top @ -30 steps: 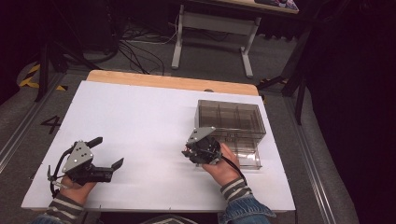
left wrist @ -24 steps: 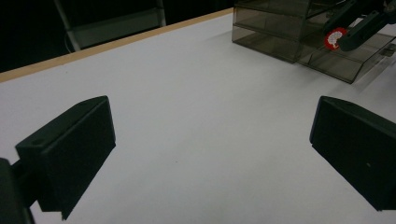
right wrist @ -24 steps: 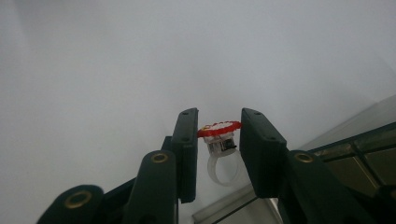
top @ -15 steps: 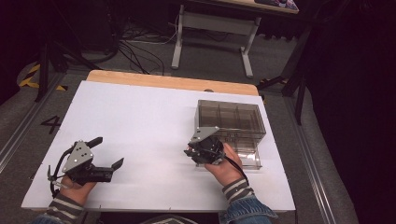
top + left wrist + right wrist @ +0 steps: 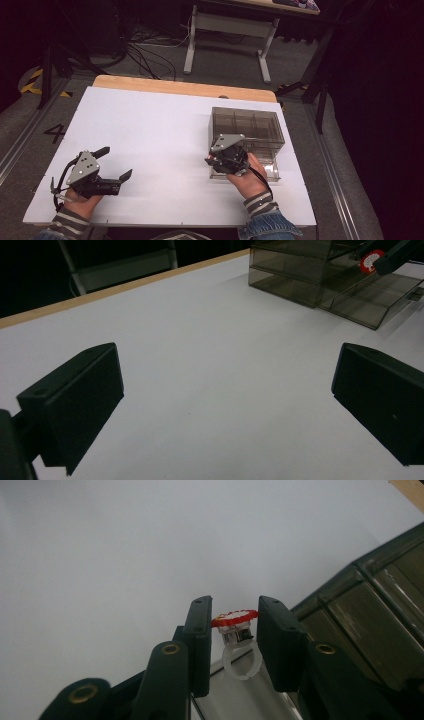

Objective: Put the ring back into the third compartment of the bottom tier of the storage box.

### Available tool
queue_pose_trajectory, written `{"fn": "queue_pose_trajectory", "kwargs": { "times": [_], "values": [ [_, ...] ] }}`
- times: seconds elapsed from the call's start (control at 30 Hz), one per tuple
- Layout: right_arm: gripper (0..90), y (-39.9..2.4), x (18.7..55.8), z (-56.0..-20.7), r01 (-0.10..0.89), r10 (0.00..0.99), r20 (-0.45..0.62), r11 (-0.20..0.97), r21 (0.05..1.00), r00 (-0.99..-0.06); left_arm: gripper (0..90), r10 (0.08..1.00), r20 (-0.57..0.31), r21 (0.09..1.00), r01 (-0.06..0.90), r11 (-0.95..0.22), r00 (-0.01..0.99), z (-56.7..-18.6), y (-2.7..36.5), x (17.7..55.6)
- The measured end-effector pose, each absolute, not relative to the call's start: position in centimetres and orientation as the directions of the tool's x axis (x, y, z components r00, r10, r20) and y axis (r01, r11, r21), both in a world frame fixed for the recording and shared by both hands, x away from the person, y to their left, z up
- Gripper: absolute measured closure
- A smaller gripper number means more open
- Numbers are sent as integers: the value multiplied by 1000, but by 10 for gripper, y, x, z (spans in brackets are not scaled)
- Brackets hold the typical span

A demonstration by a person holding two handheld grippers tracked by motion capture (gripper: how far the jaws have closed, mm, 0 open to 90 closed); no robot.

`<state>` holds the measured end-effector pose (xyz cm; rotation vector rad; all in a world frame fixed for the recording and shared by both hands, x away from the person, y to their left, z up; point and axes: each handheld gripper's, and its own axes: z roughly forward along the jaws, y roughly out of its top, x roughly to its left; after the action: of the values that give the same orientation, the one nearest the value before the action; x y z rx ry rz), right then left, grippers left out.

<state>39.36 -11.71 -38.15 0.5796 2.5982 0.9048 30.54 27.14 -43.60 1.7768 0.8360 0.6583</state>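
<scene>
Right gripper clamped on red-topped toy ring, smoked plastic drawer box just beside. Left gripper spread wide, nothing between jaws.

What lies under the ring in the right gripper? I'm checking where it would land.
The right gripper clamps a red-topped ring with a clear band. Below it sits the pulled-out tray of the smoky plastic drawer box. The tray floor right underneath is partly covered by the jaws.

Overhead view (tong-mounted ones closer) shares organizer.
</scene>
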Motion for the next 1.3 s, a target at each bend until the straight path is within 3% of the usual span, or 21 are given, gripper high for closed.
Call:
{"fn": "queue_pose_trajectory", "kwargs": {
  "times": [1.3],
  "values": [
    [678,-183,397,-375,395,621,-171,663,636,-765,11,792,48,942,235,-238,609,-436,272,306]
  ]
}}
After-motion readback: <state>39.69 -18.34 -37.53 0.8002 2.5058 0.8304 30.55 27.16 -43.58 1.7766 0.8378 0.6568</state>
